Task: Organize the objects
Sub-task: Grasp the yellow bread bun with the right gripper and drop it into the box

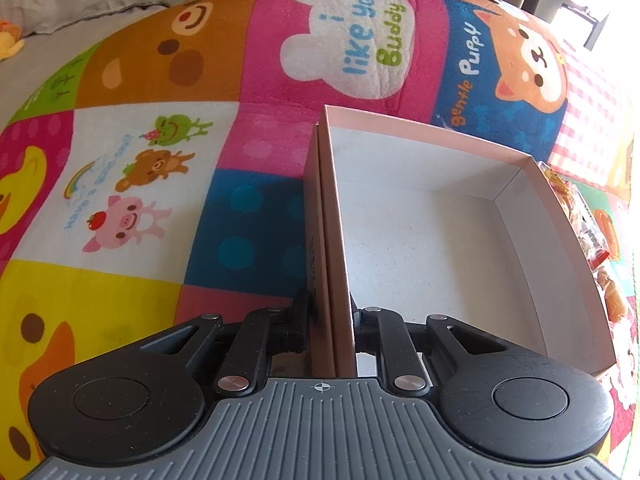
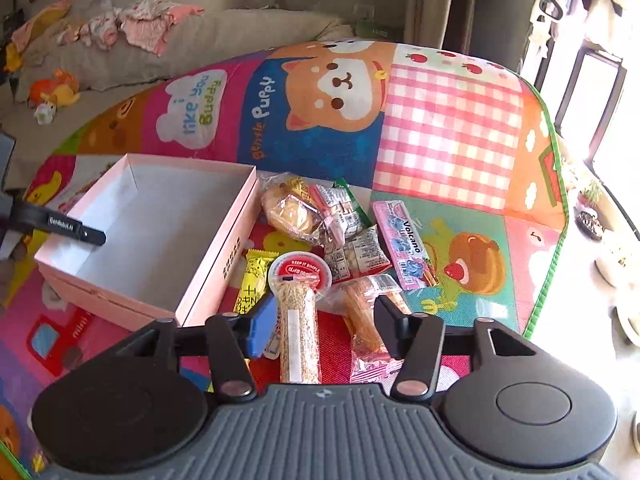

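An empty pink box (image 1: 420,130) lies on the colourful play mat (image 1: 140,168). My left gripper (image 1: 332,312) is shut on the box's left wall, one finger on each side of it. Over that same wall of the box (image 2: 192,164), one black left finger (image 2: 80,230) shows in the right wrist view. My right gripper (image 2: 324,304) is open above a pile of snacks right of the box. A long sesame stick packet (image 2: 299,320) lies between its fingers, untouched. Around it lie a red-lidded cup (image 2: 300,270), a yellow packet (image 2: 254,276), a pink Volcano packet (image 2: 402,244) and a wrapped bun (image 2: 288,212).
Behind the mat stands a grey sofa (image 2: 240,32) with pink clothes (image 2: 148,24) and plush toys (image 2: 56,88). The mat's green edge (image 2: 554,184) runs along the right, with plant pots (image 2: 590,216) and bright floor beyond. Snack wrappers (image 1: 592,232) peek past the box's right wall.
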Available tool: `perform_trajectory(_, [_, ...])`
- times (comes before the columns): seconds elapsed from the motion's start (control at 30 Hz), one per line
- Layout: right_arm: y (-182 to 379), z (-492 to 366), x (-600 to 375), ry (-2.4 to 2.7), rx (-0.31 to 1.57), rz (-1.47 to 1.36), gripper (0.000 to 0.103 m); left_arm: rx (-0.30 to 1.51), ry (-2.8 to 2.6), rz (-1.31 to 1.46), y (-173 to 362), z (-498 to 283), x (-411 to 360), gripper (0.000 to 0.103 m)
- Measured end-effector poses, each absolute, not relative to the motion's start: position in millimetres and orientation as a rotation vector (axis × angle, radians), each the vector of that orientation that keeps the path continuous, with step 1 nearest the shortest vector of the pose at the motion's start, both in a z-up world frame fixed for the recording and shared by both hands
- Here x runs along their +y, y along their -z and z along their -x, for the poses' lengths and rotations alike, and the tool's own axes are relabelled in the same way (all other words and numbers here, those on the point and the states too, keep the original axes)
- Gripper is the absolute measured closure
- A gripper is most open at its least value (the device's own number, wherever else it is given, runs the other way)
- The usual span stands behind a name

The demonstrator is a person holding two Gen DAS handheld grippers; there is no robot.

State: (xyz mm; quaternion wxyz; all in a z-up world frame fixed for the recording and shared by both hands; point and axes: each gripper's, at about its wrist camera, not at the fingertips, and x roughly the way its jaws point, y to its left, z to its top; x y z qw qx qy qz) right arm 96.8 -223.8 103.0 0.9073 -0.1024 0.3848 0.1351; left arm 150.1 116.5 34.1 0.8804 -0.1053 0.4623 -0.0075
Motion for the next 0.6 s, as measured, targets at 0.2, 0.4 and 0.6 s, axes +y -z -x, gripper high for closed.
perform_trajectory(0.2, [-93, -138, -211, -0.329, 0.800, 0.129, 0.048, 0.966, 0.020, 0.206, -35, -151, 116, 0.086])
perform_trajectory(0.4, [-70, -233, -203, -0.409, 0.902, -0.120, 0.048, 0.965, 0.039, 0.220, -34, -151, 120, 0.086])
perform_trajectory(0.6, [-18, -302, -206, -0.389, 1.026, -0.306, 0.042, 0.964, 0.049, 0.228, -34, -152, 121, 0.086])
